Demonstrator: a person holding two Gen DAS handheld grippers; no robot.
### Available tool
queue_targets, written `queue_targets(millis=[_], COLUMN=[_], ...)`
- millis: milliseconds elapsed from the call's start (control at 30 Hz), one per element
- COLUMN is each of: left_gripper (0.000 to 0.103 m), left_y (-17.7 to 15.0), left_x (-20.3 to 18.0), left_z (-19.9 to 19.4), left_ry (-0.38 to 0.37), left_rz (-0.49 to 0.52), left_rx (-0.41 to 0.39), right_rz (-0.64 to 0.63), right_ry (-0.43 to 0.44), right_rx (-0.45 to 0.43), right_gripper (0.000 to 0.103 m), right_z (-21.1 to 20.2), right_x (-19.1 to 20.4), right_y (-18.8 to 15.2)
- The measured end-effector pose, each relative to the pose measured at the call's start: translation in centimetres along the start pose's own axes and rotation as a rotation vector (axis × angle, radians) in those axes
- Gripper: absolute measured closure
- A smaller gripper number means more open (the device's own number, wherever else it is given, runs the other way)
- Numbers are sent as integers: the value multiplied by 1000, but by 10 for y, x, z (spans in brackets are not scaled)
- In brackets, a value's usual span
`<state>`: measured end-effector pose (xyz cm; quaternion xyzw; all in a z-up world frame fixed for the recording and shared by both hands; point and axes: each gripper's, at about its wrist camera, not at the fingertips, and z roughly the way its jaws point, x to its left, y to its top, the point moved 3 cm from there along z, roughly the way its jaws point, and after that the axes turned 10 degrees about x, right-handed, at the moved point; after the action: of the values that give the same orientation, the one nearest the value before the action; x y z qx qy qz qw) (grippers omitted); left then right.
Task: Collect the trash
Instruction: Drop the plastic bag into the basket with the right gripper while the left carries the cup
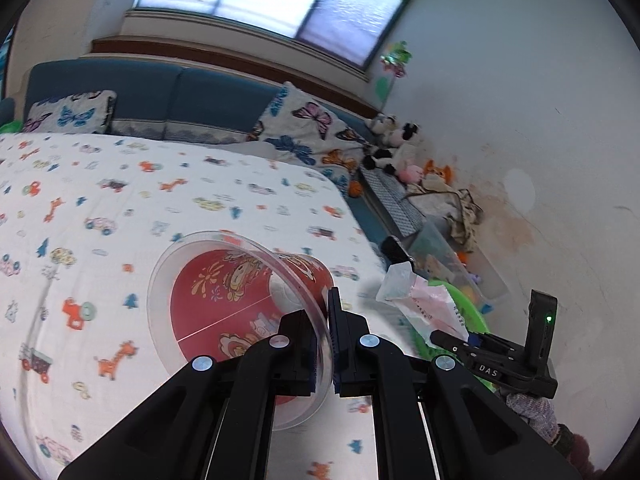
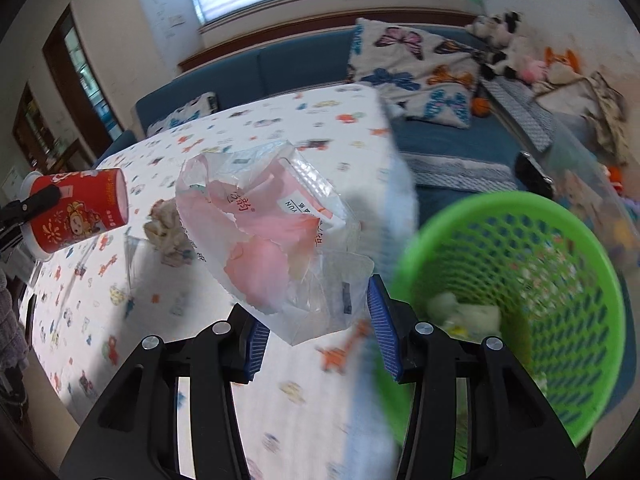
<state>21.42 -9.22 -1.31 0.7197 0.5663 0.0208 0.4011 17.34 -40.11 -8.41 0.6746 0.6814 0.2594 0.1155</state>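
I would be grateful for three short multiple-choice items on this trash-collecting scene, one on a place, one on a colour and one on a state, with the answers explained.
1. Where does the basket stand relative to the table?
A. On the table
B. Below and beside the table's edge
C. On the sofa

2. What colour is the basket?
A. Green
B. Blue
C. Red

3. How does the left gripper meet the red cup?
A. It is shut on the cup's clear rim
B. It hovers open above the cup
C. It holds nothing

Answers:
1 B, since the right wrist view shows the basket lower than the tablecloth, past its edge.
2 A, since its mesh wall is bright green.
3 A, since the rim sits pinched between the two pads in the left wrist view.
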Motion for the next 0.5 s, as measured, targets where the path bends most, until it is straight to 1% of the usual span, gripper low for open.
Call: queue_targets(millis=[333, 500], left_gripper=[97, 97], left_y=[-7, -12], left_x=[-67, -105], left_z=[37, 61], left_ry=[-74, -109], left_rz=[95, 145], left_rx=[80, 127], right_rz=[173, 265], right_ry=[-114, -159], right_rx=[1, 12], right_gripper=[54, 50], right_z=[-31, -35], right_x=[-85, -125], right_y=[-37, -52])
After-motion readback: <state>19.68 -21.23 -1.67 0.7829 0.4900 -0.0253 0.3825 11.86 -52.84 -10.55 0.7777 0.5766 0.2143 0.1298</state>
